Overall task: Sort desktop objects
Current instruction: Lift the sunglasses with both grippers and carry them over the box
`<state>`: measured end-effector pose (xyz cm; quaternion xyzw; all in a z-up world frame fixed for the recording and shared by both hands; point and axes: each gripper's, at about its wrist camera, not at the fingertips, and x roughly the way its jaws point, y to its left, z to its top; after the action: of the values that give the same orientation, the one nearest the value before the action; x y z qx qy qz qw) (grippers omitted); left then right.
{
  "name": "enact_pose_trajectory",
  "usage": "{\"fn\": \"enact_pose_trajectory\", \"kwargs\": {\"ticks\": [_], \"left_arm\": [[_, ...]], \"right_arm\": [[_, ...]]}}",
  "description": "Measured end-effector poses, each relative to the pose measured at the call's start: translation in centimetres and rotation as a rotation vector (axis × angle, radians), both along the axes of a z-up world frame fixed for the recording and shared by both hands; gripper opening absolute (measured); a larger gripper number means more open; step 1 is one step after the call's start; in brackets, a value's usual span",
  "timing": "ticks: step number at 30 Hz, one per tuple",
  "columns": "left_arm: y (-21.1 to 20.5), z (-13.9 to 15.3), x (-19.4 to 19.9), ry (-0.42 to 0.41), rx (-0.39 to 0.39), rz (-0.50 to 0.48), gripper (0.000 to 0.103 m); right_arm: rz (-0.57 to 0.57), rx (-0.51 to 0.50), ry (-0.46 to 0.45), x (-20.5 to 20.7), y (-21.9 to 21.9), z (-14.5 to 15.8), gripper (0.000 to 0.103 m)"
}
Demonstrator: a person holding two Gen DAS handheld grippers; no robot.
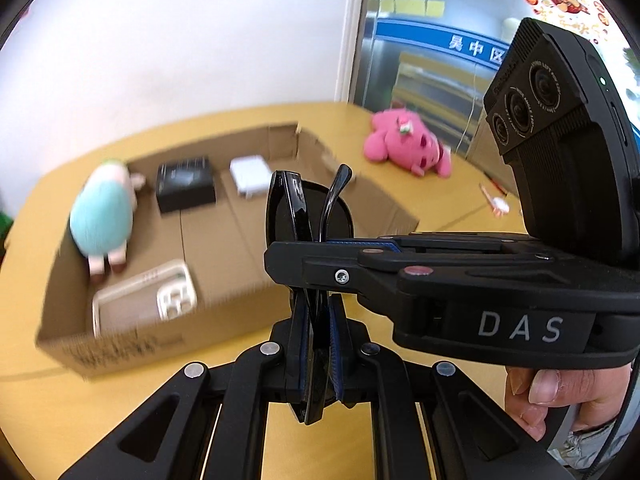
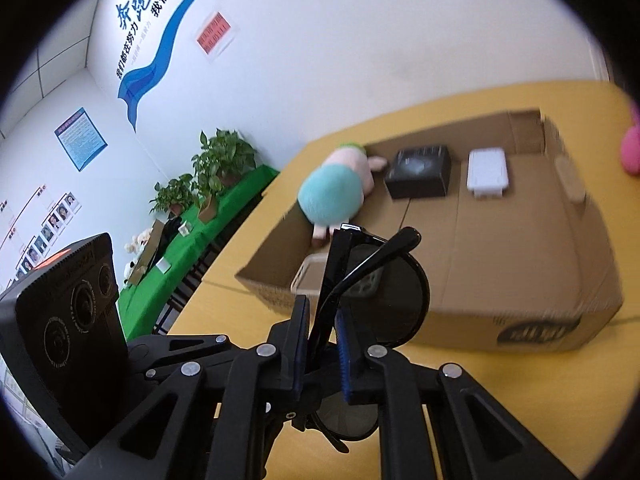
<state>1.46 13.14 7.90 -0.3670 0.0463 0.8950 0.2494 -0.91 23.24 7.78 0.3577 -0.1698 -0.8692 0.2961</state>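
A folded pair of black sunglasses (image 1: 298, 208) hangs in the air in front of an open cardboard box (image 1: 132, 340). My left gripper (image 1: 318, 320) is shut on the sunglasses from below. My right gripper (image 1: 320, 246) comes in from the right and is clamped on the same pair higher up. In the right wrist view the right gripper (image 2: 322, 312) pinches the sunglasses (image 2: 396, 300) between its blue pads, one temple arm sticking up. The cardboard box (image 2: 520, 320) lies just beyond.
The box holds a teal plush (image 1: 102, 216), a black box (image 1: 184, 184), a white box (image 1: 250, 174) and a pale tray (image 1: 132, 304). A pink plush (image 1: 408, 144) and a small pen-like item (image 1: 494, 200) lie on the yellow table (image 1: 60, 420). Potted plants (image 2: 208, 176) stand far left.
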Motion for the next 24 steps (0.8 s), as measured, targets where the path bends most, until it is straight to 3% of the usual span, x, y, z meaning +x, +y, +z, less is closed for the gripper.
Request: {"fn": "enact_pose_trajectory", "kwargs": {"ticks": [9, 18, 24], "left_arm": [[2.9, 2.5, -4.7, 0.053, 0.030, -0.040, 0.008], [5.8, 2.6, -10.7, -0.024, 0.126, -0.061, 0.007], [7.2, 1.1, -14.2, -0.091, 0.136, -0.044, 0.007]], "right_arm": [[-0.077, 0.058, 0.079, -3.2, 2.8, 3.5, 0.011], [-0.133, 0.084, 0.059, -7.8, 5.8, 4.7, 0.009], [-0.146, 0.139, 0.014, -10.8, 6.5, 3.6, 0.009]]}}
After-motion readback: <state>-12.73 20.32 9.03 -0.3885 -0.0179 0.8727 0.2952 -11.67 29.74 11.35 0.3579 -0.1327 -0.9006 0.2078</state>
